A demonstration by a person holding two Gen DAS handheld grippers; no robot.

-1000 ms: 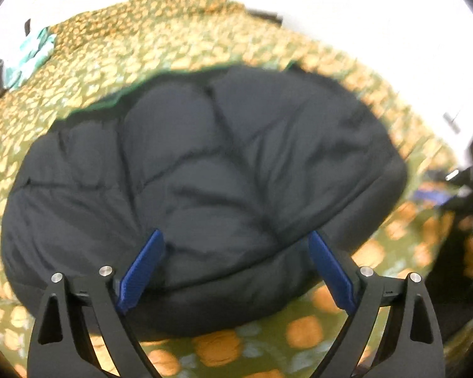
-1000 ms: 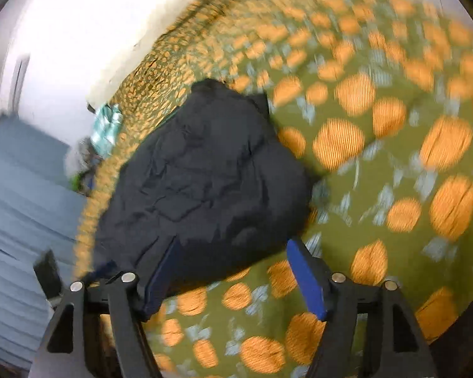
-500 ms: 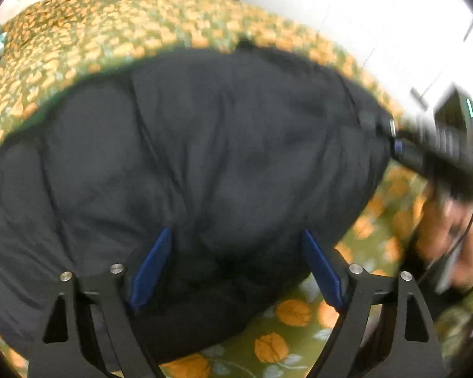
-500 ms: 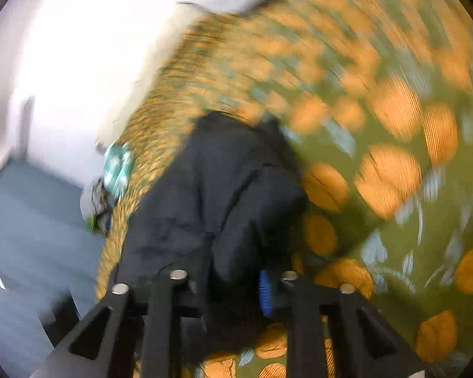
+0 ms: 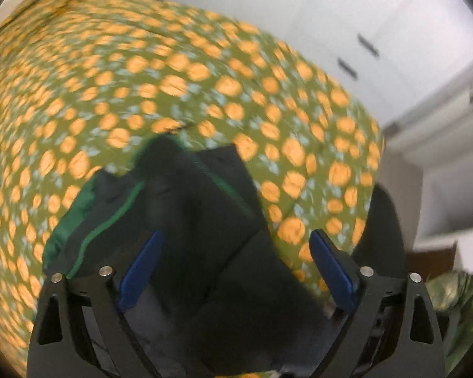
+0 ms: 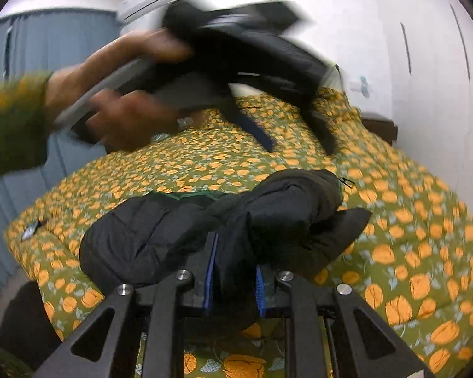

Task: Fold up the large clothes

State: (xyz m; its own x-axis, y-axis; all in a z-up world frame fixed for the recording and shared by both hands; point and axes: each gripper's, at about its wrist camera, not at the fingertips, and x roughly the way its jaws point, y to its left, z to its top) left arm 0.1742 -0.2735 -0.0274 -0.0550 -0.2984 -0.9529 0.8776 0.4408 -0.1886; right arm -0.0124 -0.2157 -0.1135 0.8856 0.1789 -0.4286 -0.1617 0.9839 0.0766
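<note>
A black puffer jacket with a green lining lies bunched on the orange-flowered green bedspread. My right gripper is shut on a thick fold of the jacket's near edge, with black fabric squeezed between its blue pads. A hand holds my left gripper in the air above the jacket, blurred. Its jaws are opening, and nothing is between them. In the left wrist view the left gripper looks steeply down on the jacket from above, its pads clear of the fabric.
The bedspread covers the whole bed. White wardrobe doors stand beyond the bed, and a blue curtain hangs at the left. A small flat object lies near the bed's left edge. A green sleeve enters from the left.
My right gripper shut on the jacket's edge, rolled, and lifted the fold off the bedspread. My left gripper, open throughout, rose away from the jacket and swung towards its collar end.
</note>
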